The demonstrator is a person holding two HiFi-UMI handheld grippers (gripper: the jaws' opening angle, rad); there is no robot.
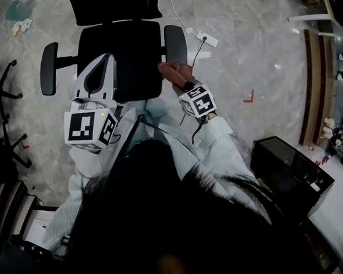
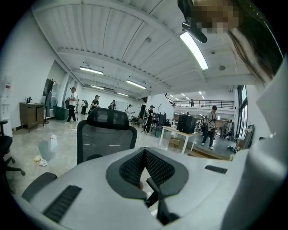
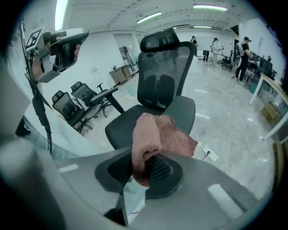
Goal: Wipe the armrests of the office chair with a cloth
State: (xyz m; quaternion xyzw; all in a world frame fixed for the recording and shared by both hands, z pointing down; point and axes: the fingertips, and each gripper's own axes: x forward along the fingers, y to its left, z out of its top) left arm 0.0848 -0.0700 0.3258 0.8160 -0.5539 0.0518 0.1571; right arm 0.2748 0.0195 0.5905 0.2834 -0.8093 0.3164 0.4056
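The black office chair stands under me, its seat between a left armrest and a right armrest. My right gripper is shut on a bunched pink cloth, held at the near end of the right armrest. In the right gripper view the cloth bulges out of the gripper, above the seat and the armrest. The white left gripper hovers over the seat's left side, shut and holding nothing. It points at the mesh backrest.
A white power strip and its cable lie on the floor behind the right armrest. Other chair bases stand at the left, a black box at the right. People and tables fill the room's far side.
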